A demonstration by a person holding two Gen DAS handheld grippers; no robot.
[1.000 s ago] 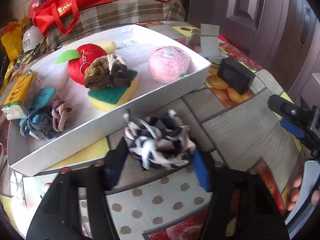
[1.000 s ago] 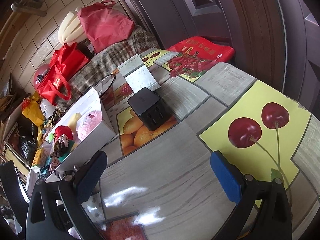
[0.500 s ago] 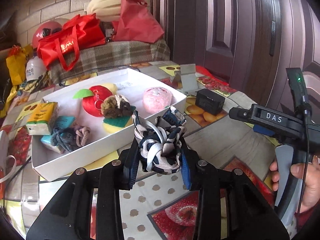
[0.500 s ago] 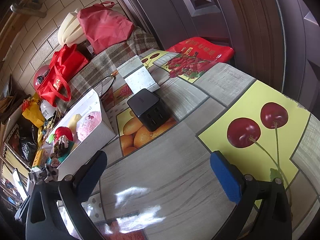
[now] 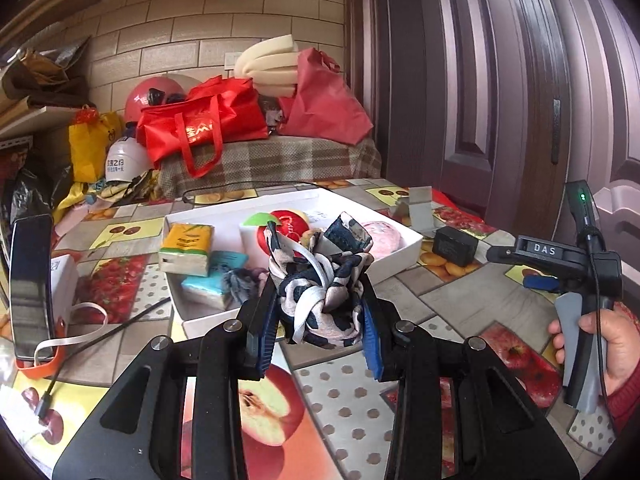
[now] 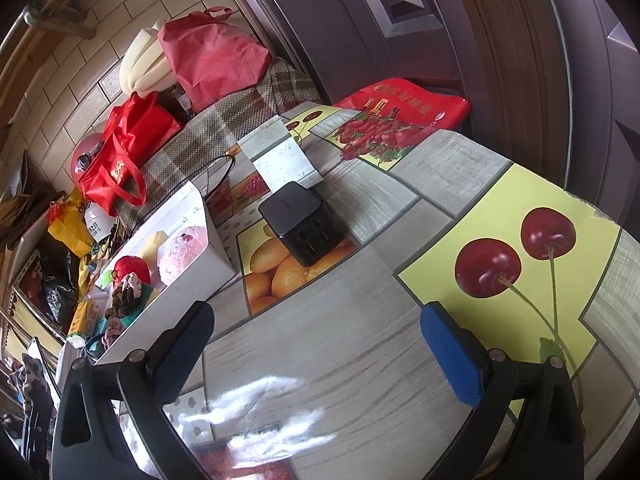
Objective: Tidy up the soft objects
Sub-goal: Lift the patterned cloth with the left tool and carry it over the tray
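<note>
Left gripper (image 5: 320,320) is clamped on the knotted scarf (image 5: 322,292), held up off the table just in front of the white box (image 5: 400,258). Looks like the carry step. Next move, I'd guess: get it over the rim and drop it in a free spot by the sponge ball (image 5: 384,236). Right gripper (image 6: 316,344) is wide open, holding nothing, over bare table (image 6: 360,360).

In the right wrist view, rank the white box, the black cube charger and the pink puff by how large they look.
1. white box, clearly the largest.
2. black cube charger.
3. pink puff, partly hidden by the box wall.
The charger and puff look nearly alike, so their order is unsure.
</note>
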